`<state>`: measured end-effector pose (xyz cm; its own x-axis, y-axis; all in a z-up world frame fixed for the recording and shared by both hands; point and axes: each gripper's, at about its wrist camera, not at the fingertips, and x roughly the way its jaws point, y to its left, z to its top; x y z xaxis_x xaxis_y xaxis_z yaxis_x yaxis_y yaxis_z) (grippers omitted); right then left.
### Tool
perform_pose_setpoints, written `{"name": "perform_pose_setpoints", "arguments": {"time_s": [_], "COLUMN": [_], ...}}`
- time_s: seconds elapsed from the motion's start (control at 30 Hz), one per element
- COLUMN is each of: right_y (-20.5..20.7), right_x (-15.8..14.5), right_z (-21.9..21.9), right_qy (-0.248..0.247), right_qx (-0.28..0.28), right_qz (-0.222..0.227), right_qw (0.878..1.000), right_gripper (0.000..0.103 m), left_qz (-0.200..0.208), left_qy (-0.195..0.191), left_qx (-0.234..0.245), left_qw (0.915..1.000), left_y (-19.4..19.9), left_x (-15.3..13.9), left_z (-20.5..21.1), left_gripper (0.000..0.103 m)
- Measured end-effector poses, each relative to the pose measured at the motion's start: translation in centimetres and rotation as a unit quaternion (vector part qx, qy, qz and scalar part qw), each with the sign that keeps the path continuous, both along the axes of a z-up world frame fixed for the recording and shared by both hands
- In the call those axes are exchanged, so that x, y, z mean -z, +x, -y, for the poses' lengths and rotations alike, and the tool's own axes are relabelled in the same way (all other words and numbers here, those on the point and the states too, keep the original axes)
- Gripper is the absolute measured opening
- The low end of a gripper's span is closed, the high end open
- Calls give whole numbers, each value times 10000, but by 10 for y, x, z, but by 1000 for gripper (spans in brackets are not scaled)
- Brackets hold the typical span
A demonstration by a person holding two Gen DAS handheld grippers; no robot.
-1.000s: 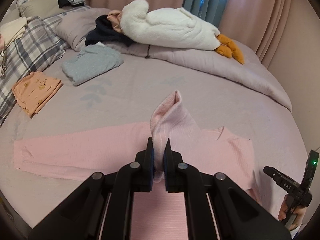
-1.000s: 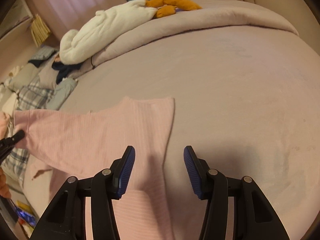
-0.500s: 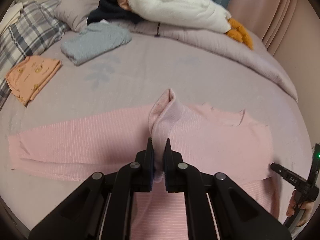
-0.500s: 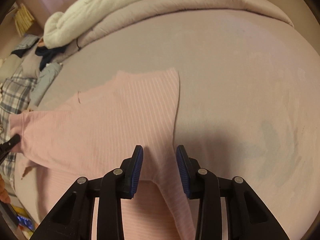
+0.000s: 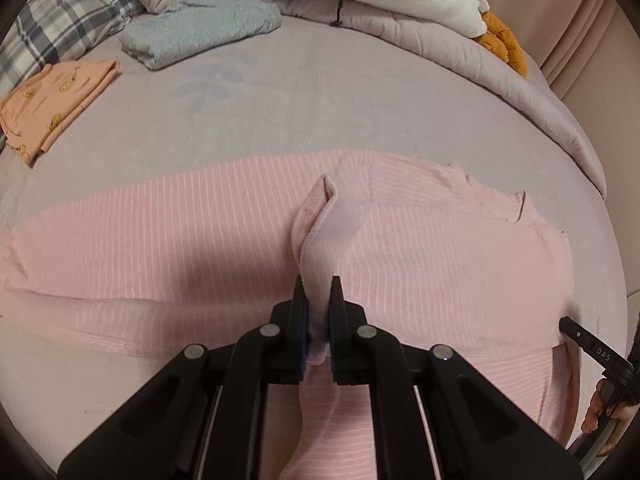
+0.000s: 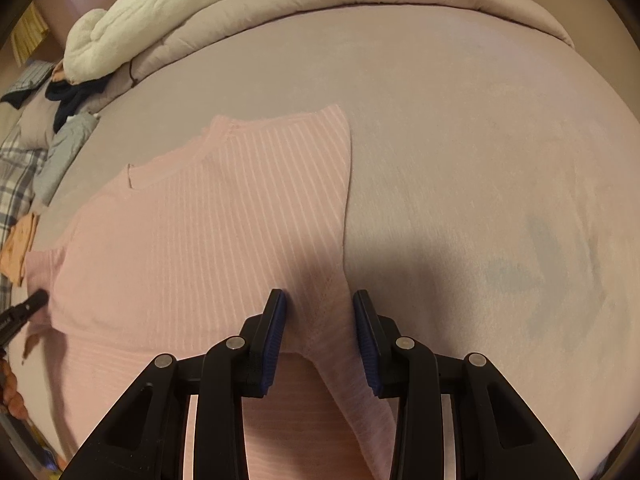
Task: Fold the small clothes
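Nearest the bed's (image 6: pixel 460 140) front edge: left hand-held gripper (image 5: pixel 318 316) clamped shut on a raised fold of one pale pink ribbed long-sleeved top (image 5: pixel 200 232), long axis across the bed. Right hand-held gripper (image 6: pixel 320 320) half open, jaws straddling that top's right side edge, pads seemingly not pressing; nearer that edge than the left. Beyond, toward the bed's far left corner: one folded orange garment (image 5: pixel 52 104), one folded grey-blue garment (image 5: pixel 200 28).
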<state>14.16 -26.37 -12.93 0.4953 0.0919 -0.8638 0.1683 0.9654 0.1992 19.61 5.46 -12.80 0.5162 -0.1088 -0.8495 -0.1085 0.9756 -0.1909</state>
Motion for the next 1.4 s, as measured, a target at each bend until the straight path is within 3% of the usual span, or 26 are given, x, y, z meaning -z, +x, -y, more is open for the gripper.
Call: {"name": "perform_pose_setpoints", "arguments": {"time_s": [0.73,1.03,1.2,1.27,1.4], "right_y": [-8,-20,-50,-62,-89], "right_x": [4,-6,-41,-56,-89], "right_z": [-7,-7,-9,-11,-16], "right_qy": [-207,-213,-166,-231,-260], "right_qx": [200,279,161,132,120], "right_qz": [101,283,857,1069,1499], "right_qw": [9995,9990,9960,9939,9883], "right_gripper": [37,39,62,71,77], "left_qz": [-157,-85,376,652,925], "left_qy": [-127,-133,-159,-138,-166], "left_qx": [-22,-200,-375,-462,-574], "left_qw": [9998,9997,9985,9967,9939], "left_y": [3,-22,-62,-82,-107], "left_x": [23,3,-34,-53,-76], "left_z": [-10,-17,-30,-36,-47], "left_gripper": [16,24,69,77,89]}}
